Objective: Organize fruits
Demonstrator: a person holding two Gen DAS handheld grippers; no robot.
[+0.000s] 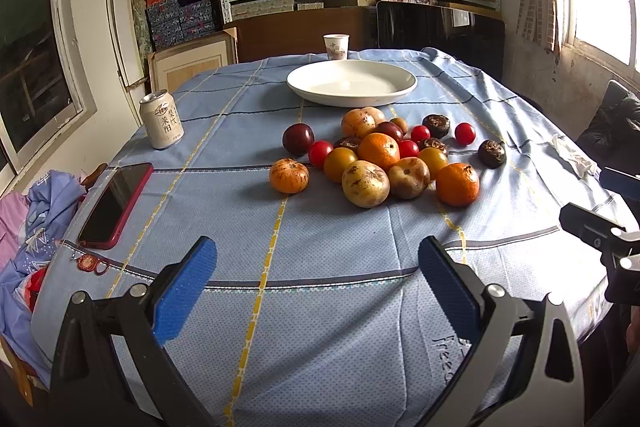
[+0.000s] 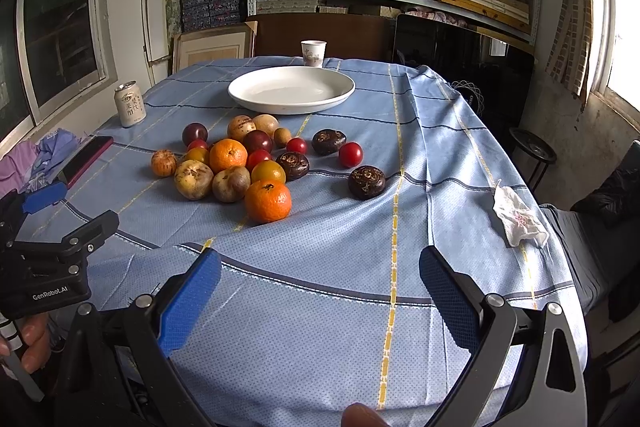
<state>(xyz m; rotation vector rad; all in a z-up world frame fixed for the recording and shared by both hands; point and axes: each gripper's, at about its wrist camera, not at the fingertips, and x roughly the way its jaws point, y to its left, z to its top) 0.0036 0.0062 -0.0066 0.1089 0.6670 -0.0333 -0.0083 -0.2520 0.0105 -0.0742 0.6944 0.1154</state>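
Note:
A pile of fruit lies mid-table on the blue cloth: oranges [image 1: 457, 184] [image 2: 268, 200], brownish-yellow round fruits [image 1: 365, 183] [image 2: 193, 179], red cherry tomatoes [image 1: 465, 133] [image 2: 350, 154], dark plums [image 1: 298, 138] [image 2: 195, 134] and dark brown wrinkled fruits [image 1: 491, 153] [image 2: 366, 181]. Behind the pile stands an empty white plate [image 1: 352, 91] [image 2: 292, 102]. My left gripper [image 1: 318, 271] is open near the table's front edge, well short of the fruit, holding nothing. To its right, my right gripper [image 2: 320, 277] is open too, also at the front edge and empty.
A drink can [image 1: 161, 125] [image 2: 129, 104] stands at the left. A red-cased phone [image 1: 116, 205] [image 2: 82, 159] lies near the left edge. A paper cup [image 1: 336, 46] [image 2: 313, 53] sits behind the plate. A crumpled tissue [image 2: 518, 217] lies at right. Shelves of boxes fill the back wall.

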